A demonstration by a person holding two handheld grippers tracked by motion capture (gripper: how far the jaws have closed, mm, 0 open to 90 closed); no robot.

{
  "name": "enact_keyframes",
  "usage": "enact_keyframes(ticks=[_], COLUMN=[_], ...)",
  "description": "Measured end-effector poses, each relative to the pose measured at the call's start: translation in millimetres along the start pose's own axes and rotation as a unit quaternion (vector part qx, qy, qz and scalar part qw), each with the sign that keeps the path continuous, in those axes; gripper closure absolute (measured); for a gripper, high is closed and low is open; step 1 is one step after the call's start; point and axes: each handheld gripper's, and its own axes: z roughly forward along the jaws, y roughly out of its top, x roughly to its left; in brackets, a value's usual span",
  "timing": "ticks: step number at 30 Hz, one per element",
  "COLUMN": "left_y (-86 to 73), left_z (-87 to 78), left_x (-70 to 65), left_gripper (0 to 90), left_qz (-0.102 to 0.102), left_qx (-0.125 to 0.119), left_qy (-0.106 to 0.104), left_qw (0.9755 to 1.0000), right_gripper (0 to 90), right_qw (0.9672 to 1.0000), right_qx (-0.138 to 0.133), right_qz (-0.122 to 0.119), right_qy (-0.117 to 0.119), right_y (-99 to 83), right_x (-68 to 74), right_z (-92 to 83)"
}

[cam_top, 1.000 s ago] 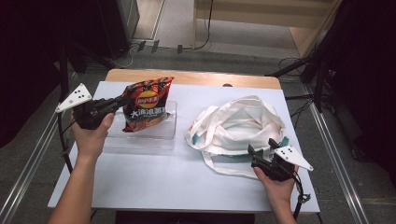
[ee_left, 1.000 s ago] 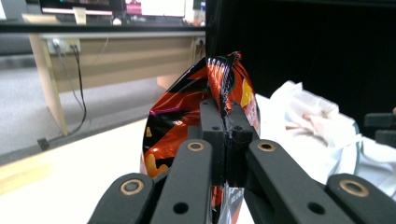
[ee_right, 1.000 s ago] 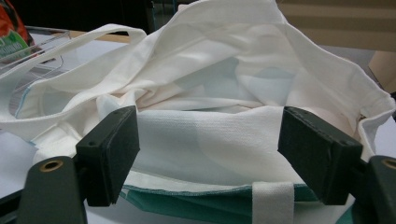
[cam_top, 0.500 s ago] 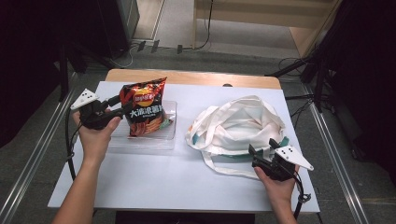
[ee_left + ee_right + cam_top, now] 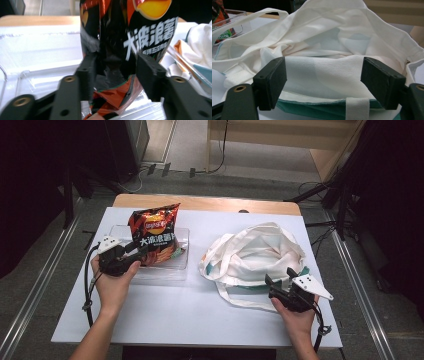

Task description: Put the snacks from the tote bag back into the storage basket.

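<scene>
The bag of crisps stands upright in a clear plastic tray at the left of the white surface, its red and black front toward the person. In the high view the left tongs reach the bag's lower left side from beside the tray, but that view does not show how the jaws sit on it. The left gripper view does: the bag lies between the two black pads, which have just been closing and now press its crinkled lower part from both sides, a band of foil bunched between them; the tray's clear rim runs behind. Well apart, at the right of the surface, a white cloth tote bag with teal trim lies slumped with its mouth open. In the high view the right tongs sit at its near edge. The right gripper view shows the jaws standing wide on either side of the tote's near rim, the pads not pressing the cloth.
</scene>
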Motion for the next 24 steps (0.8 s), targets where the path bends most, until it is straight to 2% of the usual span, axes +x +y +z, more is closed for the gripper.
enact_keyframes(ticks=[2,4,6,9,11,15,19,20,23,24], left_y=[-0.6,0.2,1.4,5.4,8.1,10.3,9.9,10.0,9.7,10.5], left_z=[1.1,0.5,-0.4,-1.4,-1.6,-0.6,-6.8,-9.8,-11.8,-9.7], left_x=[2.3,6.4,12.1,18.4,22.2,26.6,25.6,24.3,20.0,19.1], left_gripper=[63.6,72.2,81.6,87.0,90.0,90.0,70.8,66.4,63.8,57.0], left_qz=[-0.008,-0.012,-0.008,0.006,-0.004,-0.019,-0.028,-0.032,-0.026,-0.025], left_qx=[-0.001,-0.003,-0.006,-0.007,-0.011,-0.020,-0.036,-0.047,-0.059,-0.051], left_qy=[0.003,0.016,0.020,0.023,0.017,0.015,0.003,-0.004,-0.026,-0.030], left_qw=[1.0000,0.9998,0.9998,0.9997,0.9998,0.9995,0.9989,0.9984,0.9976,0.9979], right_gripper=[22.0,22.1,22.5,22.8,23.0,23.2,23.4,23.4,23.5,23.5], right_qw=[1.0000,1.0000,1.0000,1.0000,1.0000,0.9999,0.9999,0.9999,0.9999,0.9999], right_qx=[0.002,0.004,0.006,0.006,0.008,0.009,0.008,0.007,0.005,0.006], right_qz=[0.002,0.002,0.003,0.001,0.002,0.000,0.003,0.002,0.005,0.005], right_qy=[-0.001,-0.002,-0.003,-0.004,-0.004,-0.005,-0.007,-0.007,-0.010,-0.011], right_y=[-0.3,-1.0,-1.9,-2.0,-2.4,-3.0,-2.4,-2.2,-1.9,-2.0], right_x=[-0.6,-0.8,-0.4,0.0,0.7,1.4,-0.4,-1.1,-2.8,-3.0], right_z=[0.4,0.6,0.9,1.1,1.4,2.4,0.8,0.4,-0.2,0.1])
